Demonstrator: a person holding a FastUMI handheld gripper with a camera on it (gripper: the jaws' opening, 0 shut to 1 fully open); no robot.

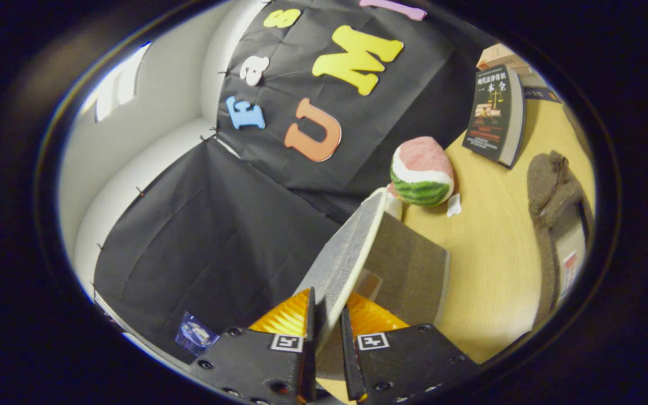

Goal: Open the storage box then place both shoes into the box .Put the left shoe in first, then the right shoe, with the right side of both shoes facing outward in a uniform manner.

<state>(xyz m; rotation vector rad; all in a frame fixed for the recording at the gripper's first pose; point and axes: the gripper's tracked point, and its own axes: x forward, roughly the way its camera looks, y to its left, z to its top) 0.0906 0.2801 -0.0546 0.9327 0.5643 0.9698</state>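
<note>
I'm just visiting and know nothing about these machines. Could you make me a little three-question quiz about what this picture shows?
1. True or false: the gripper is shut on the grey shoe.
2. What stands on the table just beyond the shoe: A a watermelon toy, B a mug, C a bottle?
3. Fill in: a dark ____ stands upright further back on the table.

Key: 1 true; 2 A; 3 book.

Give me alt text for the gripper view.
The tongs are shut on a grey shoe, lifted above a wooden table. Beyond lie a watermelon-slice toy, a standing book and a brown shoe.
</note>
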